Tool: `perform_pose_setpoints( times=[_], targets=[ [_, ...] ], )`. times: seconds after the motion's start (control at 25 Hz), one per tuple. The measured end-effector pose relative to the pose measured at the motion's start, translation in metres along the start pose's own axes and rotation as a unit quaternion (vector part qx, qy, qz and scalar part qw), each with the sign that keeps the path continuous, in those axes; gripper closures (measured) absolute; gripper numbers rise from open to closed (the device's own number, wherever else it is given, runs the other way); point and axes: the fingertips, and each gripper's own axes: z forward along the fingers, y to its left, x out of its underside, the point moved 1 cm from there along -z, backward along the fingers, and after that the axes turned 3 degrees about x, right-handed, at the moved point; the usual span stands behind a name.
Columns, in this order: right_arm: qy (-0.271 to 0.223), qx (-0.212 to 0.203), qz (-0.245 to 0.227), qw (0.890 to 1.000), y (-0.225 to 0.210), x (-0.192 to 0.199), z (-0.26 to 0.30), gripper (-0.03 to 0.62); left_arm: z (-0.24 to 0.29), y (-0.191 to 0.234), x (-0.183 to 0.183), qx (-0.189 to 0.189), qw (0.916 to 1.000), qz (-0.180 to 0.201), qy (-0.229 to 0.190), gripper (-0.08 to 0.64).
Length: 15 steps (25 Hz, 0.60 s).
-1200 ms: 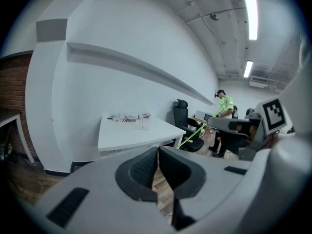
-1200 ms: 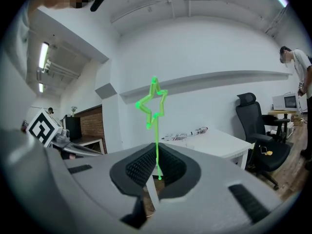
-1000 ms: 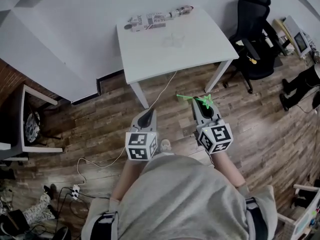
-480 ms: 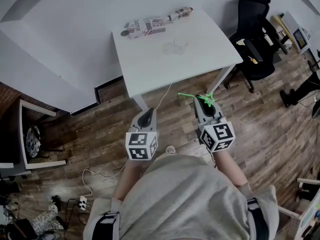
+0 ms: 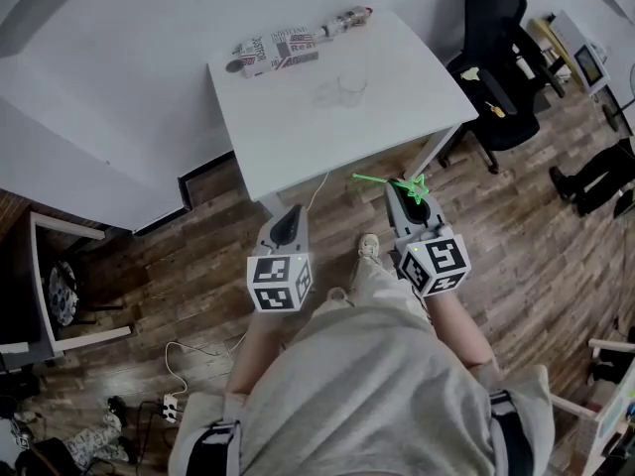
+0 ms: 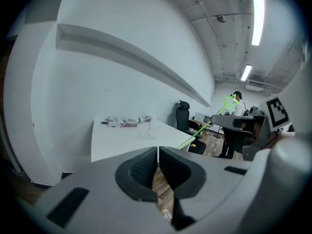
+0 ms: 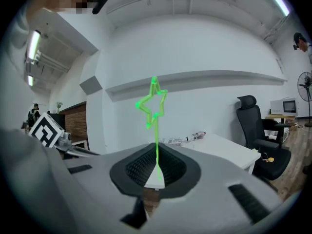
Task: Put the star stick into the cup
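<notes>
A clear cup (image 5: 347, 87) stands on the white table (image 5: 397, 77) ahead of me; it shows small in the left gripper view as well (image 6: 148, 129). My right gripper (image 5: 401, 192) is shut on the thin green star stick (image 5: 382, 180), over the wooden floor short of the table's front edge. In the right gripper view the stick (image 7: 156, 130) rises upright from the shut jaws (image 7: 157, 168), star end on top. My left gripper (image 5: 292, 216) hangs beside it over the floor, jaws (image 6: 158, 155) shut with nothing between them.
A printed carton with a bottle-like end (image 5: 283, 48) lies along the table's back edge by the white wall. A black office chair (image 5: 496, 58) stands right of the table. A cable (image 5: 317, 191) trails over the floor below the table. A side table (image 5: 60, 296) sits left.
I have stepped toward the table, which now lies closer and lower in the head view. Both grippers keep their pose, and the stick stays in the right one.
</notes>
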Motion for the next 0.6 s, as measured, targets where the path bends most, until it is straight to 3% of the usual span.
perform_pose_setpoints(
  times=[0.6],
  targets=[
    [-0.025,-0.004,0.008,1.0,-0.066,-0.024,0.088,0.581,0.08,0.027,-0.033,-0.02,0.9998,-0.001,0.001,0.549]
  ],
)
